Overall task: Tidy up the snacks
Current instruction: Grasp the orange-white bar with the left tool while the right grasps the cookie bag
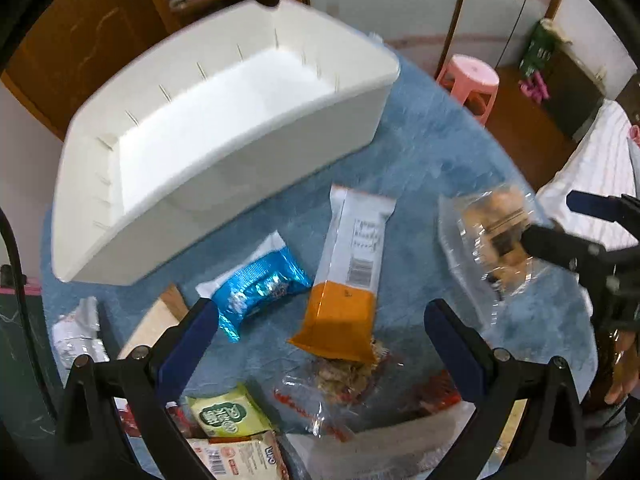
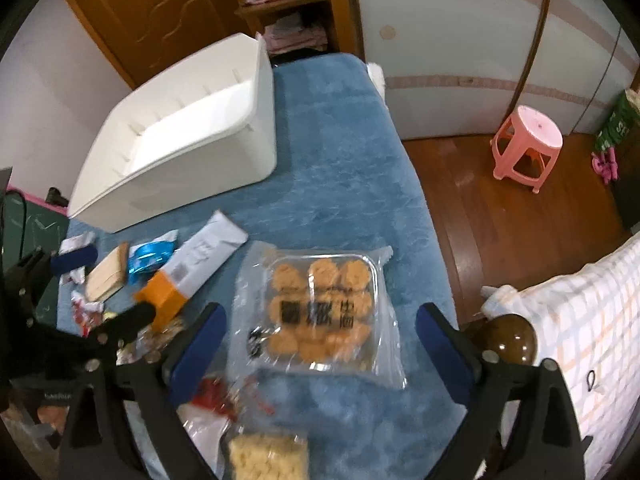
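Snacks lie on a blue-covered table. A white bin (image 1: 208, 136) stands empty at the back left; it also shows in the right wrist view (image 2: 180, 140). My left gripper (image 1: 320, 320) is open above an orange-and-white packet (image 1: 348, 268) and a blue foil packet (image 1: 256, 284). My right gripper (image 2: 320, 320) is open over a clear tray of round cookies (image 2: 320, 308); the tray also shows in the left wrist view (image 1: 492, 236) with my right gripper's fingers (image 1: 560, 244) at it.
Nearer me lie a green packet (image 1: 228, 412), a clear bag with red print (image 1: 352, 392) and a pale cracker pack (image 2: 268, 456). A small wooden block (image 2: 106, 276) lies left. A pink stool (image 2: 528, 140) stands on the wooden floor beyond the table's right edge.
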Action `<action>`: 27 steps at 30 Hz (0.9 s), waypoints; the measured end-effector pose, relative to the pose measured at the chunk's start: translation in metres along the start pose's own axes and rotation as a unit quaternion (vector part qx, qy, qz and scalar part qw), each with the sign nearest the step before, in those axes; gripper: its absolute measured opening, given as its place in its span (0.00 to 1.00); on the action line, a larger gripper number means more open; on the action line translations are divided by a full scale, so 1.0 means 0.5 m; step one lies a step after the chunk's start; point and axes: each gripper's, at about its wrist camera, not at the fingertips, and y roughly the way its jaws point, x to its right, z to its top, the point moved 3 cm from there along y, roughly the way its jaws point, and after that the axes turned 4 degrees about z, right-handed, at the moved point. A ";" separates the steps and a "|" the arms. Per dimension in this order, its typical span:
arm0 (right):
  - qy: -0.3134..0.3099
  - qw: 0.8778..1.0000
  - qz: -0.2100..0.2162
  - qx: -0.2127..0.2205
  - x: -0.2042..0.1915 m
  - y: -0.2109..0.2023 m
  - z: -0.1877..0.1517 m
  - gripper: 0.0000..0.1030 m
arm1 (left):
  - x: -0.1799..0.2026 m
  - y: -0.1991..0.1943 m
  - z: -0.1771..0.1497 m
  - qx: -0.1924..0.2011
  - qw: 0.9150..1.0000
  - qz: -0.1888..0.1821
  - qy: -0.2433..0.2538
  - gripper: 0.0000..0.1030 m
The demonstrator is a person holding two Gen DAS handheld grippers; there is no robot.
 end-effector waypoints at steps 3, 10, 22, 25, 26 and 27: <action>0.018 1.000 -0.002 -0.004 0.022 0.032 0.002 0.97 | 0.008 0.022 0.000 -0.003 1.000 0.008 0.009 0.99; 0.024 0.999 0.010 -0.031 0.028 0.091 -0.023 1.00 | 0.021 0.065 0.012 -0.018 1.000 0.005 0.016 0.99; 0.029 0.998 0.033 -0.055 0.009 0.123 -0.023 1.00 | 0.045 0.117 0.028 -0.017 0.998 0.034 0.046 0.77; 0.021 0.998 0.030 -0.060 0.003 0.125 -0.022 1.00 | 0.059 0.118 0.033 -0.013 0.997 0.041 0.059 0.65; 0.019 0.997 0.031 -0.061 0.002 0.124 -0.024 1.00 | 0.065 0.118 0.035 -0.013 0.997 0.035 0.062 0.56; 0.016 0.997 0.033 -0.063 0.001 0.124 -0.024 1.00 | 0.071 0.120 0.037 -0.022 0.998 0.020 0.063 0.43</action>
